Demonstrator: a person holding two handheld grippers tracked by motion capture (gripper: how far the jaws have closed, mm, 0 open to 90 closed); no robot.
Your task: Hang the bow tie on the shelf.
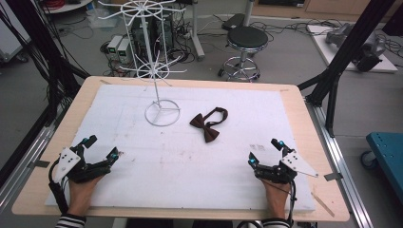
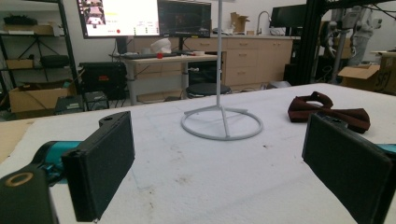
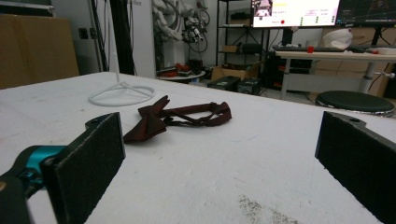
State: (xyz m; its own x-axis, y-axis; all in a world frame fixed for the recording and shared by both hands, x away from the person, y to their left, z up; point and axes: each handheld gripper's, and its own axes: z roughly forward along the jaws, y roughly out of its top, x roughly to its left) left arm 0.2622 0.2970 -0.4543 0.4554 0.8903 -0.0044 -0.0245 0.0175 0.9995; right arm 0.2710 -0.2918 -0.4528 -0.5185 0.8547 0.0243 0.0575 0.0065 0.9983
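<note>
A dark brown bow tie with its strap lies flat on the white foam sheet, just right of the middle. Left of it stands a white wire display rack on a ring base. My left gripper rests near the sheet's front left, jaws wide apart with nothing between them. At the front right my right gripper also stands open and empty. The left gripper view has the ring base ahead and the bow tie to the right. The right gripper view faces the bow tie.
The foam sheet covers a wooden table. Behind the table stand a black stool, cables and black frame posts. A blue cart sits off the right edge.
</note>
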